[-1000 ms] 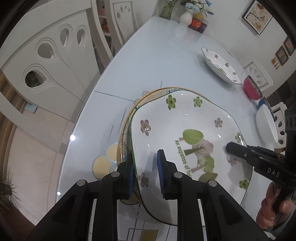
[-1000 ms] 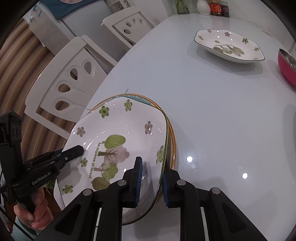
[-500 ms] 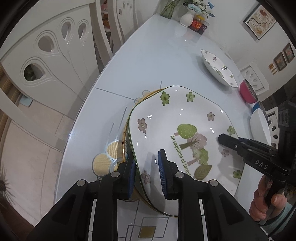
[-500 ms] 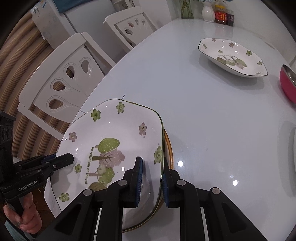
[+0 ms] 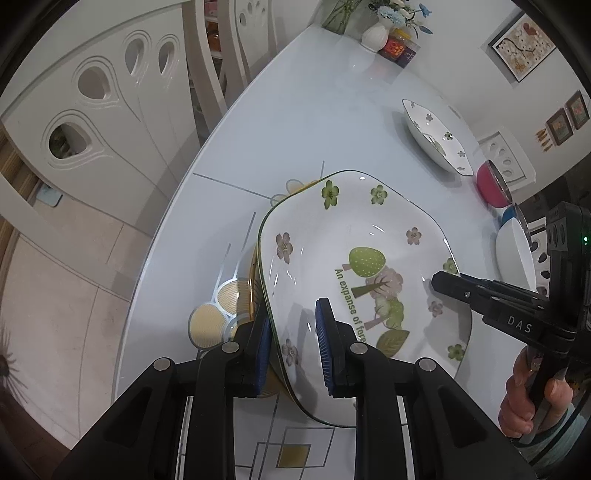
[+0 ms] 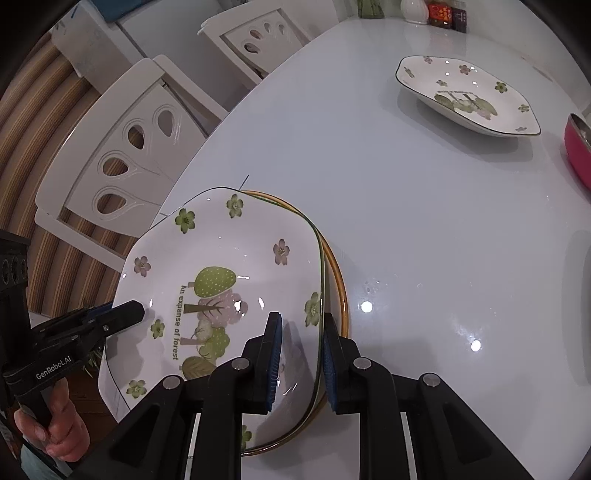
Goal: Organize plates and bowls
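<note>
Both tongs, left tongs (image 5: 291, 347) and right tongs (image 6: 300, 356), are clamped on opposite rims of the floral forest plate (image 5: 354, 258), sitting over an orange-rimmed plate (image 6: 338, 280) on the worktop (image 6: 424, 206); a matching plate (image 6: 469, 96) sits well apart.

The desk (image 5: 295, 122) is glossy and pale blue, with yellow ovals and squares printed near its edge. White chairs (image 6: 125, 147) with drop-shaped holes stand close beside it. At its far end are a white vase (image 5: 375, 35) with flowers and small jars (image 5: 399, 50), and framed pictures (image 5: 522, 46) hang on the wall.
</note>
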`<act>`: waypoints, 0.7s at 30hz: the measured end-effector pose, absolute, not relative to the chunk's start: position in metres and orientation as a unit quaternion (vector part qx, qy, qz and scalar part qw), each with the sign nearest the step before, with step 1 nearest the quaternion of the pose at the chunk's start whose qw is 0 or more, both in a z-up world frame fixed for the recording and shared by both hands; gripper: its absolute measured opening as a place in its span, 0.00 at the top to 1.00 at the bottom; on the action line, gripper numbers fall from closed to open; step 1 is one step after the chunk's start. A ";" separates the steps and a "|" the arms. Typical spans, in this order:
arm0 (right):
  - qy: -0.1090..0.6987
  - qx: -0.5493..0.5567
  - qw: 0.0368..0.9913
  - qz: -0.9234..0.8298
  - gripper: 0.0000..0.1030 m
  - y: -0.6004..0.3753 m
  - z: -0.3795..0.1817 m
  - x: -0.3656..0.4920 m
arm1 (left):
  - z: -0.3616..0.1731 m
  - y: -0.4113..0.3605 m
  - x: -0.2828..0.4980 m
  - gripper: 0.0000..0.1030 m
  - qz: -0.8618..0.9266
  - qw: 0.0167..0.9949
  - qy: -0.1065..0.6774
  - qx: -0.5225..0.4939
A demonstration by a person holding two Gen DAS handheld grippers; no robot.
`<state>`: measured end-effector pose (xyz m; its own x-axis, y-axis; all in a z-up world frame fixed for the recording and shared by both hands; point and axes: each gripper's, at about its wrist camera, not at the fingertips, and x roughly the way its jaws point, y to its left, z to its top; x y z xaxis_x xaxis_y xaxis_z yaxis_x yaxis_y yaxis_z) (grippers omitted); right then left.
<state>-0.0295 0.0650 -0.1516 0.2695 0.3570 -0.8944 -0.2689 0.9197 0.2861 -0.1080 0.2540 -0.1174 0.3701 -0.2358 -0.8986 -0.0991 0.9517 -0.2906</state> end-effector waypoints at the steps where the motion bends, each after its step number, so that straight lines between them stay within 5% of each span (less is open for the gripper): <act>1: 0.573 0.040 0.795 0.196 0.82 0.065 -0.151 -0.029 | -0.117 0.254 -0.108 0.80 -0.043 0.814 0.560 -0.148; 21: 0.574 0.059 0.792 0.200 0.82 0.057 -0.150 -0.032 | -0.114 0.252 -0.110 0.80 -0.042 0.817 0.559 -0.138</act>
<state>-0.0321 0.0567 -0.1500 0.2604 0.3835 -0.8861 -0.2491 0.9133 0.3221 -0.1101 0.2520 -0.1141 0.3719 -0.2237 -0.9009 -0.0856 0.9581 -0.2732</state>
